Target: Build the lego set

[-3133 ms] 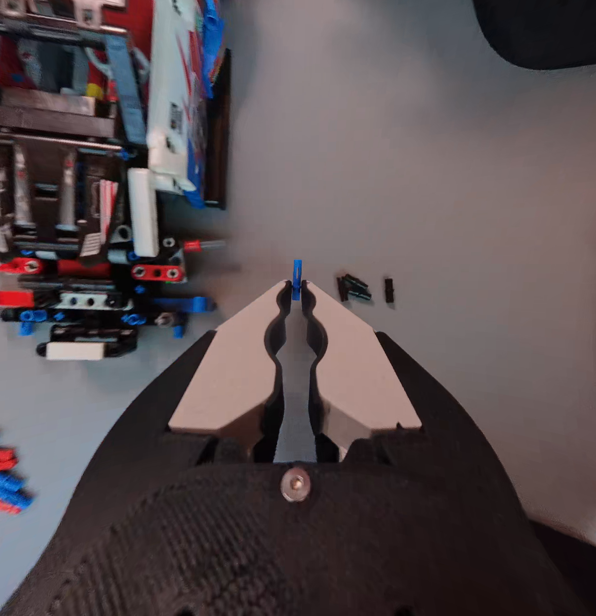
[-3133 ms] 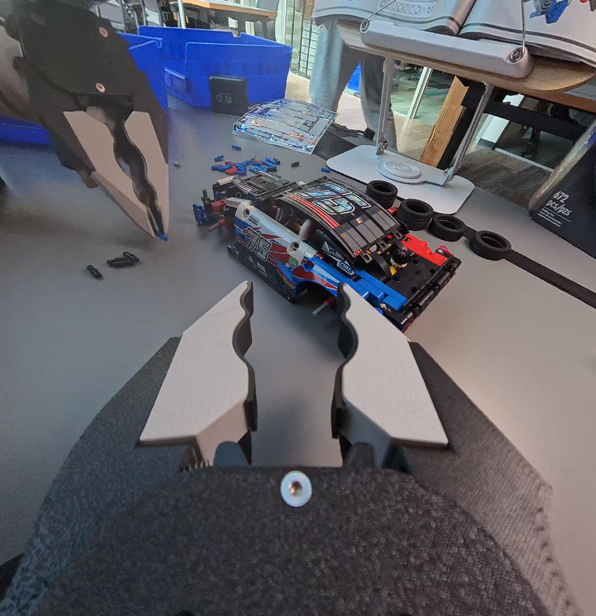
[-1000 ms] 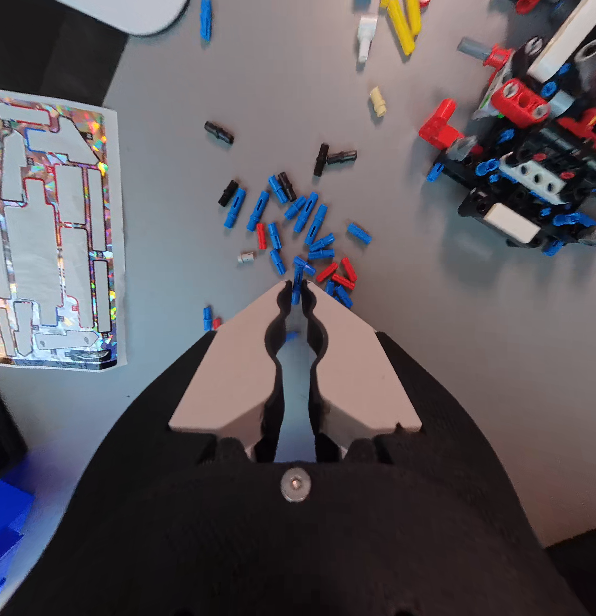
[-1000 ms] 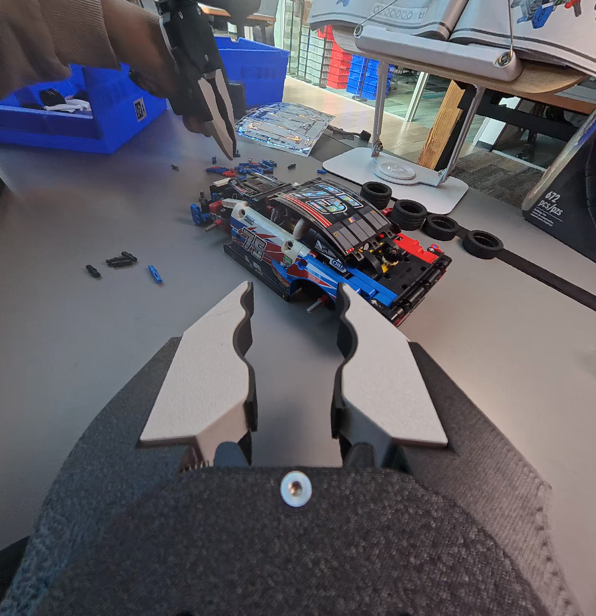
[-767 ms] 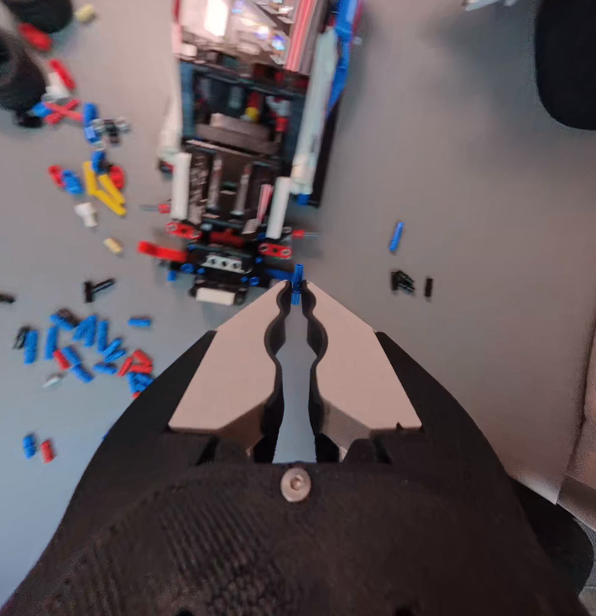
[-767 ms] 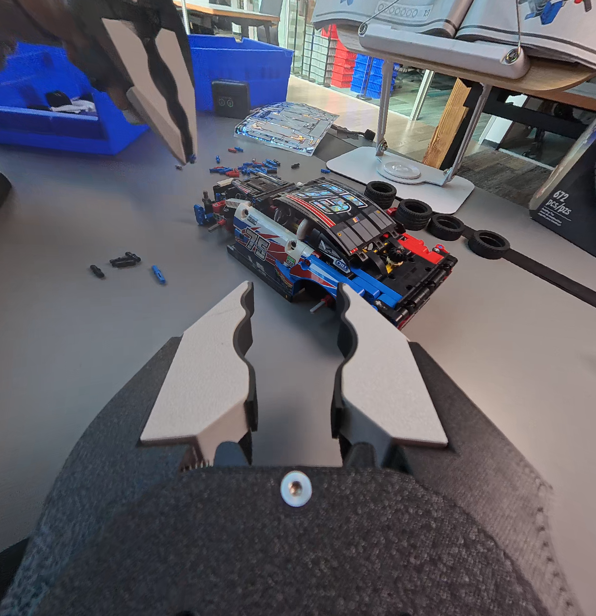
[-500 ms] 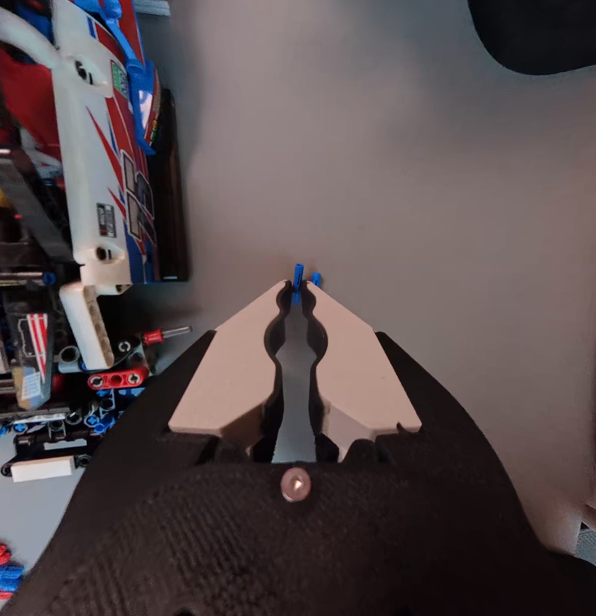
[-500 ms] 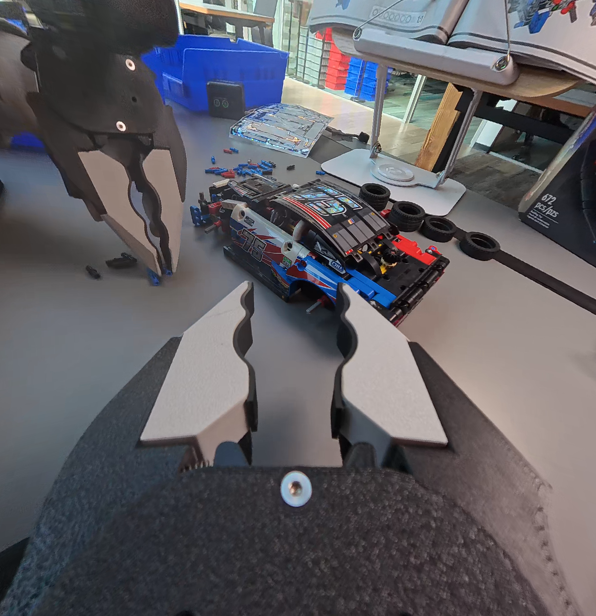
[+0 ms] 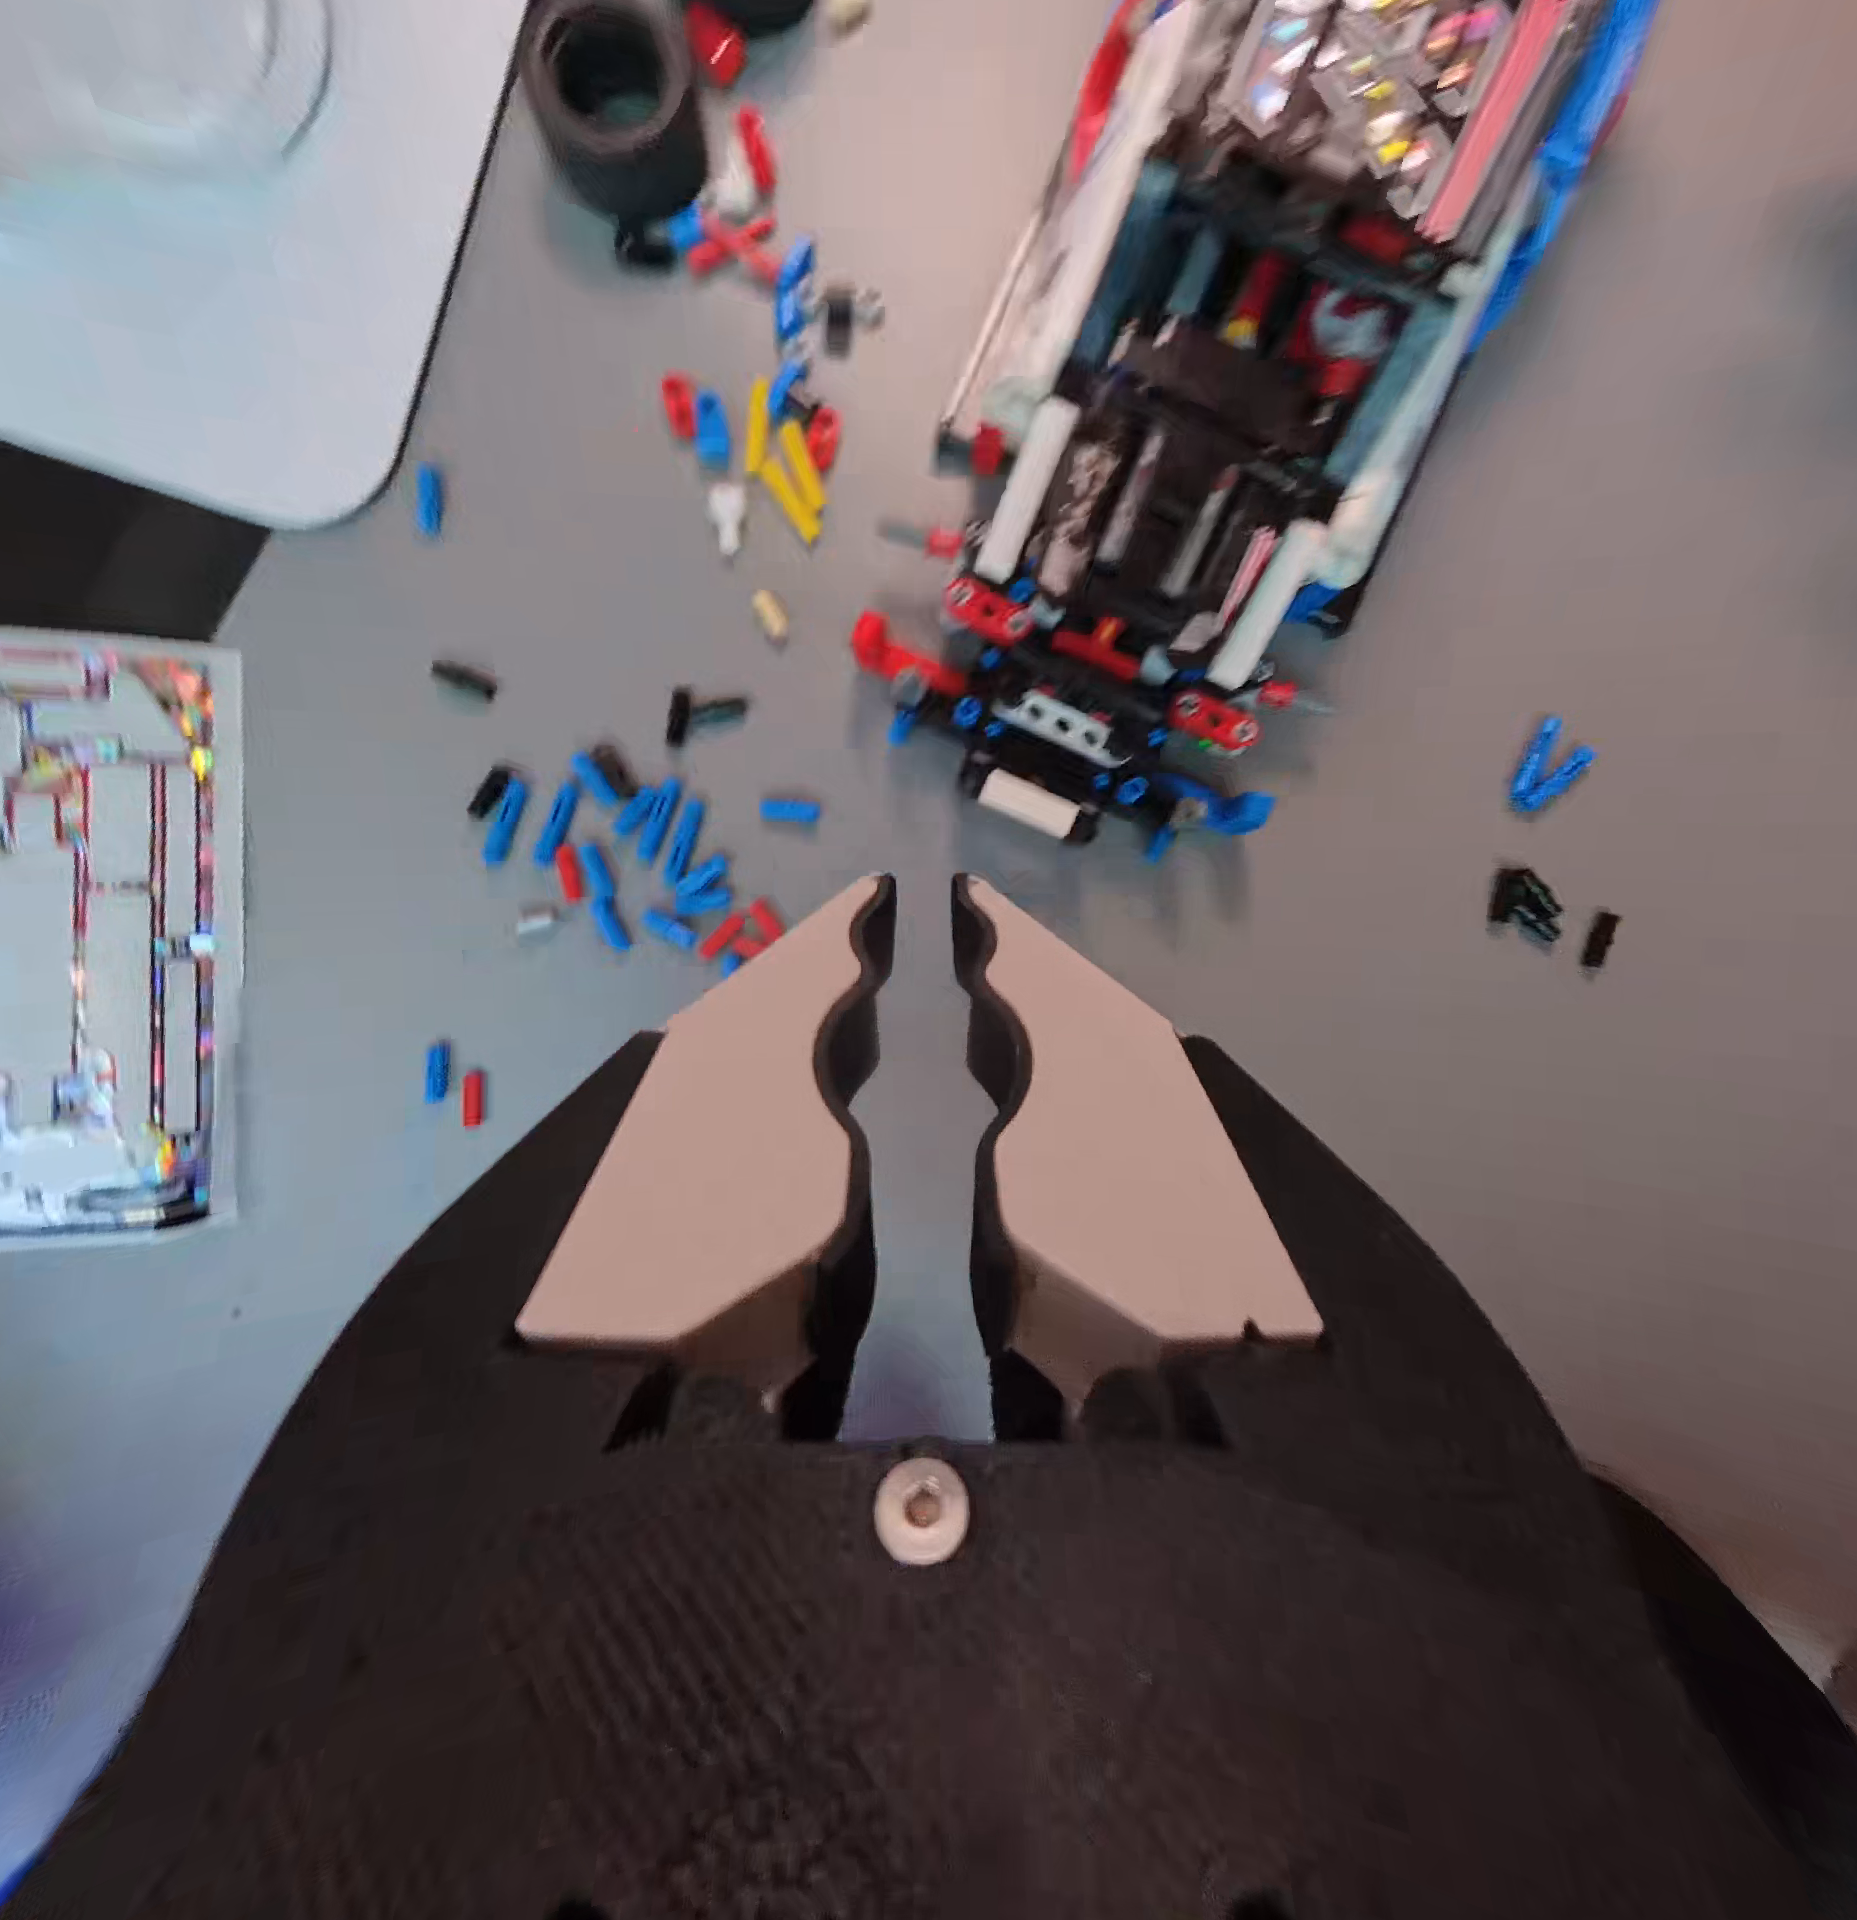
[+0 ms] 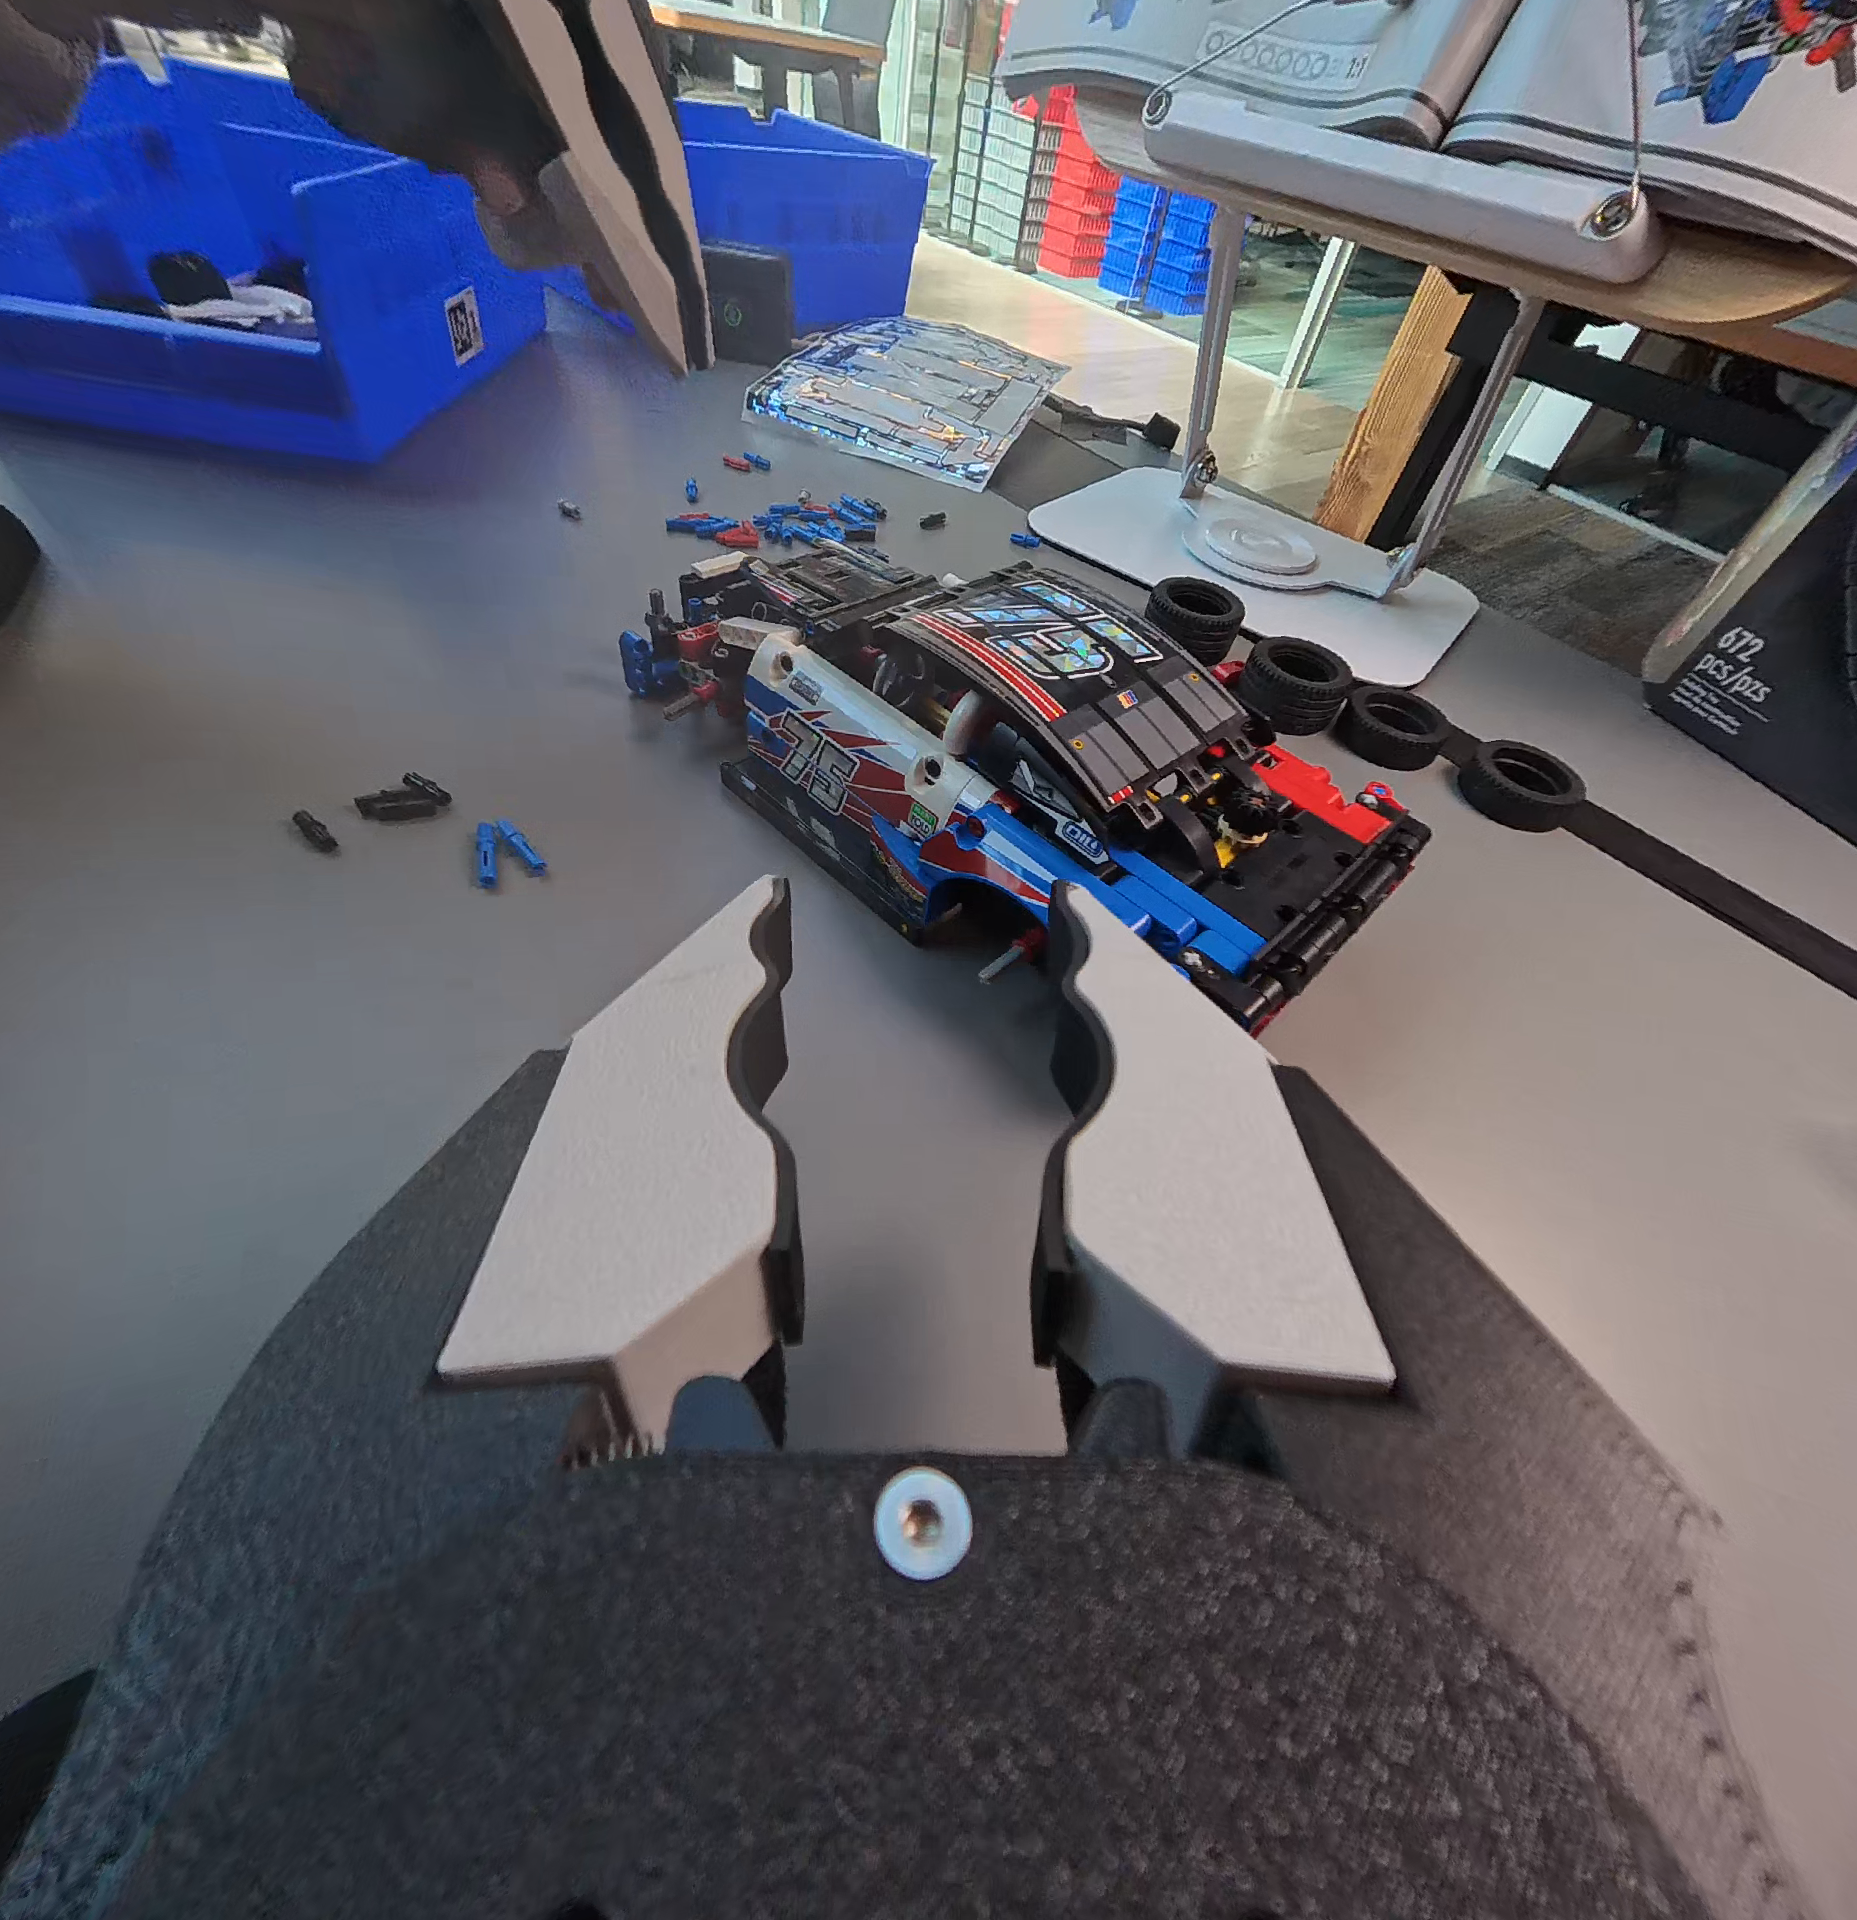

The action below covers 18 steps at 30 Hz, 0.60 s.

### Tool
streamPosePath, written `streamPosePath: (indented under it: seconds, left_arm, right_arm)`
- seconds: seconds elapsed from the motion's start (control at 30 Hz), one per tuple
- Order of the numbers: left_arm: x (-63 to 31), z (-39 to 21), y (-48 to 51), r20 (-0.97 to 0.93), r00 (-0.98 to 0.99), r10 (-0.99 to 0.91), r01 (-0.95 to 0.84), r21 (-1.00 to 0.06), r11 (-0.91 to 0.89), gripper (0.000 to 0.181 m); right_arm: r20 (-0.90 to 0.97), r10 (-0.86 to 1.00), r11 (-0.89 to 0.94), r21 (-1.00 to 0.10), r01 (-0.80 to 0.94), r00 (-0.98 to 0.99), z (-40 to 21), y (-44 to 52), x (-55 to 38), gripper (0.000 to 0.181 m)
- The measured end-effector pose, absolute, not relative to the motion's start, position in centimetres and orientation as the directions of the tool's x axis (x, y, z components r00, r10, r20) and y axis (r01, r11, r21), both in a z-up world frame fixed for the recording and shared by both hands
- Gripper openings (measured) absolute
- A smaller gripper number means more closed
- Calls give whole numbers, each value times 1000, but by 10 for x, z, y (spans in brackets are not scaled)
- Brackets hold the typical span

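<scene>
The partly built race car [image 10: 1007, 748] stands on the grey table, front end to the left; it also shows in the left wrist view [image 9: 1215, 416]. Two blue pins [image 10: 503, 847] lie together left of the car, next to a few black pins [image 10: 394, 800]; the left wrist view shows the blue pins [image 9: 1547, 764] and black pins [image 9: 1526, 904] at the right. My left gripper [image 9: 922, 883] is slightly open and empty, high above a pile of blue and red pins [image 9: 643, 842]; it shows at the top of the right wrist view [image 10: 633, 208]. My right gripper [image 10: 919, 904] is open and empty, low in front of the car's side.
A holographic sticker sheet [image 9: 82, 935] lies left of the pin pile. Yellow and red parts [image 9: 789, 468] lie beside the car. Several tyres [image 10: 1298, 681] line up behind it, by a book stand's white base [image 10: 1267, 561]. Blue bins [image 10: 228, 312] stand at back left, a dark box [image 10: 1786, 707] at right. Across from one pair of fingers to the other is roughly 25 centimetres.
My left gripper let go of its blue pin beside the other one, opened, and rose away toward the pin pile. My right gripper has hardly moved.
</scene>
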<state>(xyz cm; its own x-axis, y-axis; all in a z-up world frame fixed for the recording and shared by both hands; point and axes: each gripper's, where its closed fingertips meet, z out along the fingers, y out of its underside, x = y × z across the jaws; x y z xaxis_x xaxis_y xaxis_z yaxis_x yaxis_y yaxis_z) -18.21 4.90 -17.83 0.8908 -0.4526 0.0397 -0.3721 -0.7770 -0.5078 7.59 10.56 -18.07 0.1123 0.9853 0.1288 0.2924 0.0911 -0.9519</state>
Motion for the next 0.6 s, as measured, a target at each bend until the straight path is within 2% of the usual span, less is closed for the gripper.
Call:
streamPosePath:
  seconds: [0.03, 0.13, 0.4, 0.6]
  left_arm:
    - [-200, -187, 46, 85, 911, -404, -319, -476, -820, 8]
    - [-227, -218, 34, 190, 939, -288, -201, -376, -904, 10]
    - [-230, -256, 19, 129, 958, -256, -219, -243, -945, 9]
    - [-235, -257, 30, 84, 968, -236, -207, -268, -941, 8]
  right_arm:
    - [130, 985, 92, -951, 295, 111, -181, 105, 76, 48]
    - [135, 984, 94, -950, 297, 119, -181, 107, 77, 47]
    - [109, 986, 67, -952, 298, 127, -184, 111, 78, 47]
    - [115, 985, 72, -952, 299, 129, -184, 111, 78, 47]
